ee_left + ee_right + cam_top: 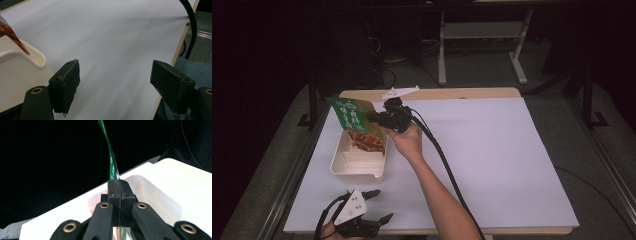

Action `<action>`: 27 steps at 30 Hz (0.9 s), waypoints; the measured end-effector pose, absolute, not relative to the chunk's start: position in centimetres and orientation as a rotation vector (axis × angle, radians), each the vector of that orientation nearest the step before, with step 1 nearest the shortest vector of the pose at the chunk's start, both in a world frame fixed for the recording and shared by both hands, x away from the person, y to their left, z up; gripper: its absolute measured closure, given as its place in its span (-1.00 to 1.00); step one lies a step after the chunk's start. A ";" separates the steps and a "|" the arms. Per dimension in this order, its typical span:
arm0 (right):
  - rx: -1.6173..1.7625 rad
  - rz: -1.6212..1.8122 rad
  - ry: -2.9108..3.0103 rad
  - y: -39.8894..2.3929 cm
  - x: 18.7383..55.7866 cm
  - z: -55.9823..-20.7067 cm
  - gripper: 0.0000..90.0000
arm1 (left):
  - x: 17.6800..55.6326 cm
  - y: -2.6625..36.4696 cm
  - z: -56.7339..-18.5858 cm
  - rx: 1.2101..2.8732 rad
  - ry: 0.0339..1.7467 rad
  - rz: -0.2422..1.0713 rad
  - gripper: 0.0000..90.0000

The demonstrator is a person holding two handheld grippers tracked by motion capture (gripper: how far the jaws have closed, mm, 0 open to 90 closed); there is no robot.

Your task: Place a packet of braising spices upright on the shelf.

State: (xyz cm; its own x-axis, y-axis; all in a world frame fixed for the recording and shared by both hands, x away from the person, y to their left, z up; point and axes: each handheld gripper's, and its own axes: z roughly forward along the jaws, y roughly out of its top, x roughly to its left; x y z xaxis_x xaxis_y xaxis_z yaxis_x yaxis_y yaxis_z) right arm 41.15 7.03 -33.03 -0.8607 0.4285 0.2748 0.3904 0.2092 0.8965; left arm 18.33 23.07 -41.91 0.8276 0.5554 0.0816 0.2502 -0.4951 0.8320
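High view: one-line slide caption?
Right gripper holds a green food packet over a cream tray; left gripper idle.

Tools: two, the right tool [377, 118] at upper left of centre in the high view, the left tool [374, 205] at the lower left.
Snack packets: one green packet [354, 125], left of centre.
Trays: one cream tray [343, 165], below the packet.
Surfaces: one white-covered surface [492, 160].
Hands: two, one per tool.
Cables: one black cable [447, 165] in plain sight, running down from the right tool.
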 end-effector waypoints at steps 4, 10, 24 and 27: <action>0.818 1.768 2.415 7.0 41.2 -33.0 0.99 | 18.4 23.1 -42.0 2.102 0.593 0.428 -0.49; 0.839 1.725 2.426 6.6 41.5 -33.0 0.78 | 18.4 23.1 -42.0 2.102 0.593 0.428 -0.49; 0.872 1.642 2.446 4.8 41.3 -32.6 0.44 | 18.5 23.0 -42.1 2.105 0.590 0.430 -0.49; 0.865 1.645 2.440 3.9 41.0 -32.6 0.39 | 18.6 23.1 -42.1 2.117 0.581 0.436 -0.49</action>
